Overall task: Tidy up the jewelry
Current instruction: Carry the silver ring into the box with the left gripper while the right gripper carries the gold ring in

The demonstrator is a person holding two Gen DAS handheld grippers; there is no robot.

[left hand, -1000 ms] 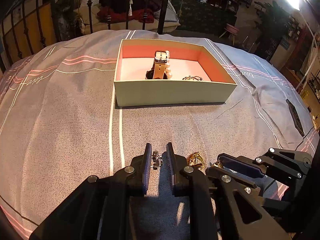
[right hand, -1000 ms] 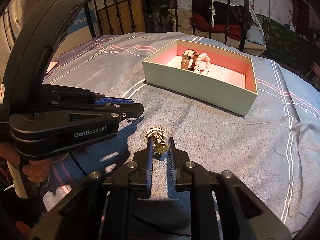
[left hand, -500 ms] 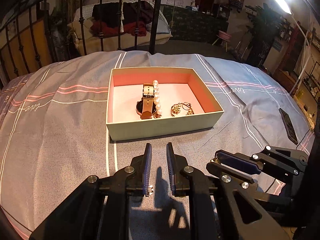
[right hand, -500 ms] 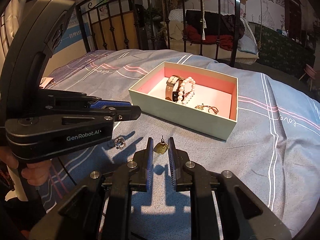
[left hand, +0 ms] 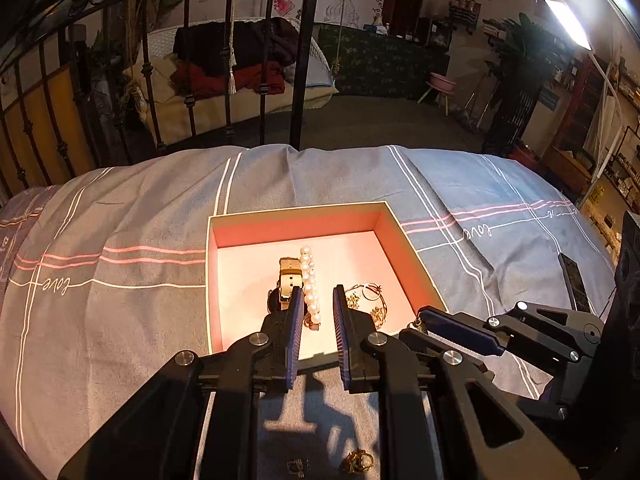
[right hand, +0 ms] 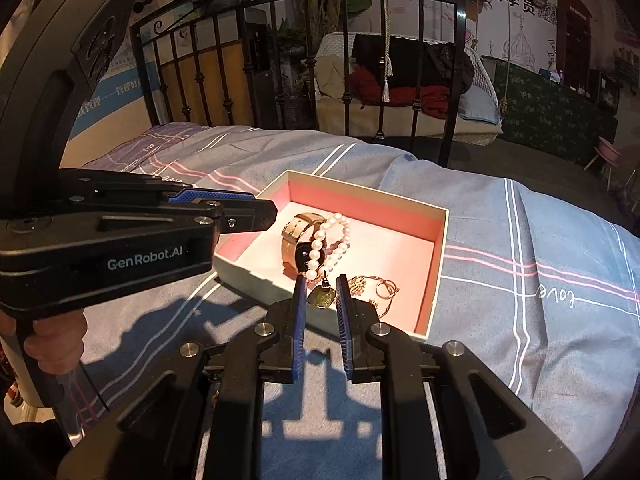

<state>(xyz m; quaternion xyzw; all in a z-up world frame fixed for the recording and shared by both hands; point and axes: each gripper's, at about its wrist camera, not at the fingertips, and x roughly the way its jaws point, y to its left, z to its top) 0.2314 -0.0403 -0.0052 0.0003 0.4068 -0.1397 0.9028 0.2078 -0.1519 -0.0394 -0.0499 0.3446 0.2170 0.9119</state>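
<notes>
Earrings were the cargo: our right gripper [right hand: 321,300] pinched a gold earring [right hand: 320,297] over the box [right hand: 434,280] rim, ready to drop it beside the watch [right hand: 294,240] and pearl bracelet [right hand: 332,242]. Whether the left gripper [left hand: 314,312], fingers narrowly parted, held anything, we couldn't tell. Two pieces [left hand: 358,461] lay on the bed at six o'clock.

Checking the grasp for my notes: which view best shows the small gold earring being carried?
The right wrist view: the small gold earring sits pinched in the right hand-held gripper, above the pink-lined box. The left wrist view does not show it.
</notes>
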